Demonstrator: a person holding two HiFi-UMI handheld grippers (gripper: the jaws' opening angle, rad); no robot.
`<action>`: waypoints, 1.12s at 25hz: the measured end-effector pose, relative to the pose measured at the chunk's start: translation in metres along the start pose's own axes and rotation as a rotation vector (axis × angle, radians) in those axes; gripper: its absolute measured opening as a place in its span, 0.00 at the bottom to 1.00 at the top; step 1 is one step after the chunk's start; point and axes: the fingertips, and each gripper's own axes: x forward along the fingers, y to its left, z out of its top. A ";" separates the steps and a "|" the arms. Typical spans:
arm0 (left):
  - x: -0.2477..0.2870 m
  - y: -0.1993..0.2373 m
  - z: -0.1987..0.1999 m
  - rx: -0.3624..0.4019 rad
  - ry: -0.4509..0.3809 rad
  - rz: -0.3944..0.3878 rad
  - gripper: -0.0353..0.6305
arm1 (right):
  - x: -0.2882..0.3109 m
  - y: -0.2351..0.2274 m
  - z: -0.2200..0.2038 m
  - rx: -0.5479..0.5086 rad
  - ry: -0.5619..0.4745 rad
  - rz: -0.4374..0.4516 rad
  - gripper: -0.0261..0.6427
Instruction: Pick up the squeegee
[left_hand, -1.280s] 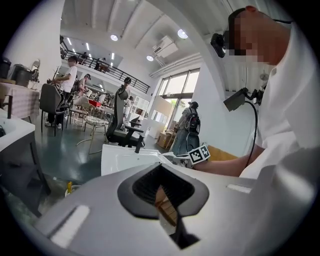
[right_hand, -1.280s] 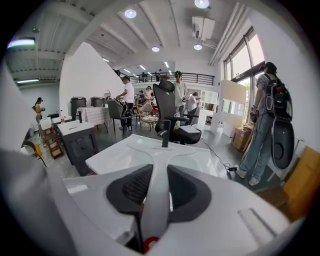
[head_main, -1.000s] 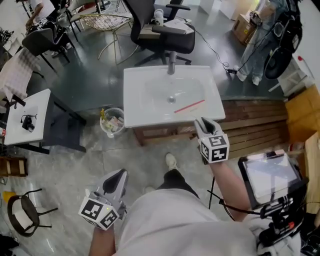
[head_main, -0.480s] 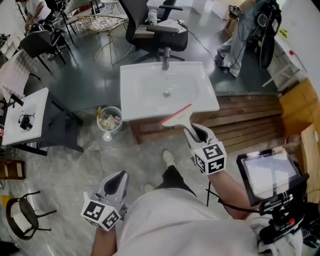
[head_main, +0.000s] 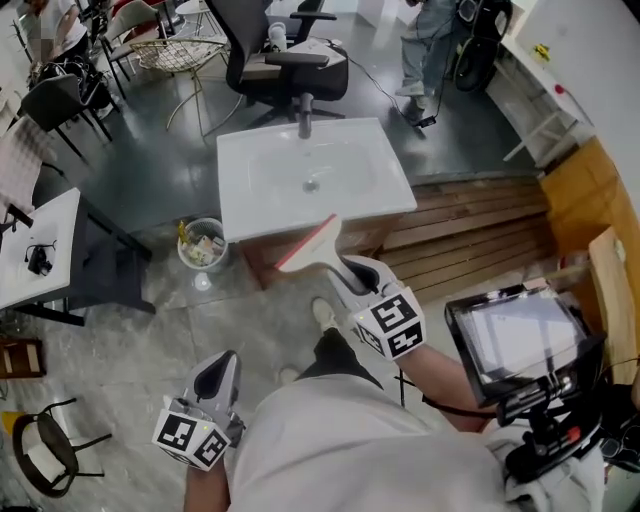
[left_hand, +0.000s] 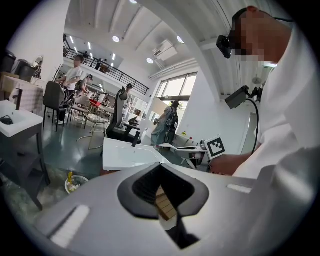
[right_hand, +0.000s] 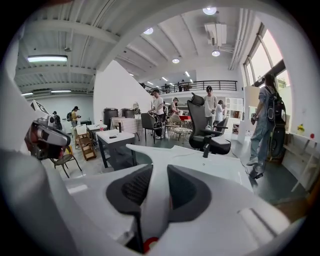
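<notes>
The squeegee is a white blade with a red edge on a white handle. It hangs in the air in front of the white sink's near rim, clear of the sink. My right gripper is shut on its handle. In the right gripper view the white handle runs between the dark pads of my right gripper, and the blade spreads out ahead. My left gripper hangs low at the left over the floor, its jaws together and empty. The left gripper view shows my left gripper pointing toward the sink.
A faucet stands at the sink's far side, with an office chair behind it. A small bin sits left of the sink and a wooden pallet lies to its right. A tablet on a stand is at my right.
The squeegee lay on the sink's near right rim a second ago. My right gripper has lifted it off and drawn it back toward me and to the left. The left gripper shifted slightly.
</notes>
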 end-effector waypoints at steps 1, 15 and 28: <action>0.000 -0.001 0.000 0.000 0.000 0.001 0.06 | 0.000 0.003 0.001 -0.002 -0.003 0.008 0.18; 0.006 -0.005 0.010 0.017 -0.011 -0.025 0.06 | -0.004 0.021 0.018 -0.021 -0.025 0.051 0.18; 0.009 -0.004 0.008 0.012 -0.009 -0.023 0.06 | -0.006 0.022 0.023 -0.025 -0.035 0.057 0.18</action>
